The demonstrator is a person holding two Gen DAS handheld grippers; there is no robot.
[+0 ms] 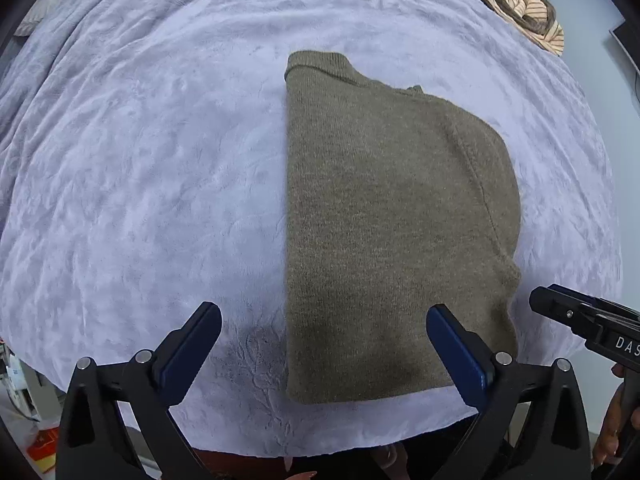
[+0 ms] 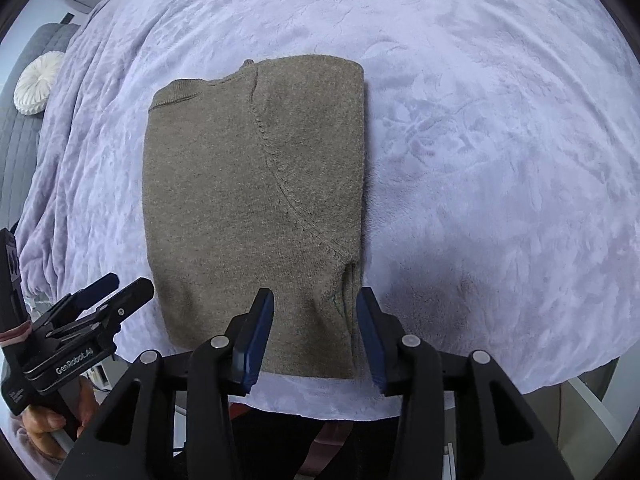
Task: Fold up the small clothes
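An olive-brown knit sweater (image 1: pixel 392 220) lies folded into a long rectangle on a lavender plush blanket (image 1: pixel 140 180). It also shows in the right wrist view (image 2: pixel 248 208), with its collar at the far end. My left gripper (image 1: pixel 324 320) is open and empty, hovering over the sweater's near left edge. My right gripper (image 2: pixel 315 304) is open and empty over the sweater's near right corner. Each gripper shows at the edge of the other's view: the right one (image 1: pixel 580 316) and the left one (image 2: pixel 108 292).
A striped tan and cream garment (image 1: pixel 520 4) lies at the far right of the bed. A round white cushion (image 2: pixel 36 82) sits on a grey sofa at the far left. The blanket's front edge (image 2: pixel 340 404) runs just below the sweater.
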